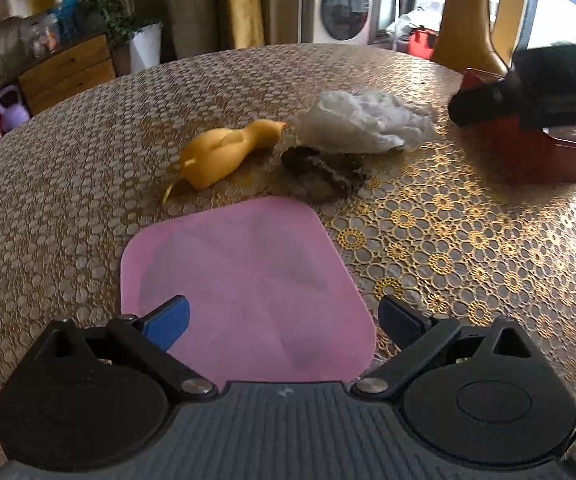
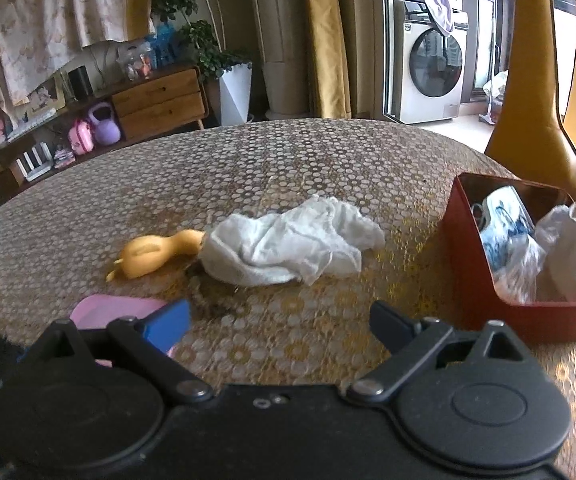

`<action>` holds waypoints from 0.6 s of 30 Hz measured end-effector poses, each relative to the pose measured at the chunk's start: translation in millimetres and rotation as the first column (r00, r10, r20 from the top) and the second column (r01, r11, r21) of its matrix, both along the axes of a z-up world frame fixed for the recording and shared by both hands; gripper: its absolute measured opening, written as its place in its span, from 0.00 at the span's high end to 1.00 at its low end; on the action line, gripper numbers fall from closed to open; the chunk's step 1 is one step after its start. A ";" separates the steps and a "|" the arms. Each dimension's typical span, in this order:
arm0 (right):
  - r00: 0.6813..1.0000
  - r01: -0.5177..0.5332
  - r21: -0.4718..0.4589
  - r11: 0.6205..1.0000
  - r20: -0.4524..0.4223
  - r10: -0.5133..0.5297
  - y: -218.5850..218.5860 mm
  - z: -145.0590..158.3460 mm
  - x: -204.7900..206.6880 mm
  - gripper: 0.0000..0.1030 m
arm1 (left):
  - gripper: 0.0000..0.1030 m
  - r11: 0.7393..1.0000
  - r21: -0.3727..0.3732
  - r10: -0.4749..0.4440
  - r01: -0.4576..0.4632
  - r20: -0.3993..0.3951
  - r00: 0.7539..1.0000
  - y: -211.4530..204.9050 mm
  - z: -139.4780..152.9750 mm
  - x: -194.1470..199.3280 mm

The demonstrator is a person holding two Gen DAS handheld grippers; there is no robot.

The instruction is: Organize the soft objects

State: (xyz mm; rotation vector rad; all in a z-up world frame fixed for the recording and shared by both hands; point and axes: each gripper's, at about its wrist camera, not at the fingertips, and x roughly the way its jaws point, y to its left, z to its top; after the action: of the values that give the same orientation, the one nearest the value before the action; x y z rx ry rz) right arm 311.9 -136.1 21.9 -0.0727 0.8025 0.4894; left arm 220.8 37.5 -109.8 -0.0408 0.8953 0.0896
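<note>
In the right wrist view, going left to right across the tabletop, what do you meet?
Pink mat → yellow rubber duck → white cloth → red bin holding crumpled white items. The duck's head touches the cloth's left edge; both grippers are open and empty.

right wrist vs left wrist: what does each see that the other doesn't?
Only the right wrist view looks into the red bin, showing the white plastic bags and a blue-and-white item inside, with its own open right gripper in front.

Only the left wrist view shows the pink lid nearly whole, under the open left gripper.

Both show the yellow duck toy, the white cloth touching its head, and the patterned table.
</note>
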 end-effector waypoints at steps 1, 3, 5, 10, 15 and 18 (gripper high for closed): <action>1.000 -0.002 -0.004 1.000 0.001 0.002 2.1 -1.1 5.2 0.06 | 0.02 1.000 0.003 0.011 -0.011 -0.005 1.000 -0.1 -2.3 0.9; 1.000 -0.004 -0.016 1.000 0.009 0.004 7.6 -4.4 16.2 0.06 | 0.02 1.000 0.010 0.024 -0.024 -0.016 1.000 -0.8 -7.8 2.8; 1.000 -0.014 -0.030 0.999 0.017 0.014 14.1 -7.8 26.0 0.06 | 0.01 0.999 0.008 0.037 -0.037 -0.010 0.999 -0.7 -10.7 3.2; 0.997 -0.053 -0.054 0.997 0.055 0.056 36.4 -17.4 44.5 0.06 | 0.01 0.999 0.003 0.050 -0.050 0.004 0.999 -1.2 -11.1 3.4; 0.996 -0.070 -0.073 0.995 0.046 0.074 55.4 -33.1 60.1 0.08 | 0.08 0.997 -0.001 0.079 -0.079 0.015 0.997 0.2 -10.0 2.0; 0.997 -0.065 -0.082 0.994 0.025 0.068 62.2 -42.2 68.0 0.11 | 0.17 0.996 -0.002 0.089 -0.089 0.030 0.996 4.3 -8.5 -0.3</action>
State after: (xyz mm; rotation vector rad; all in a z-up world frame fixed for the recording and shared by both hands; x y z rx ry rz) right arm 379.9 -74.0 -20.3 -0.1815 0.7945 0.5177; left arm 220.5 41.8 -118.3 -0.0823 0.8638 0.1711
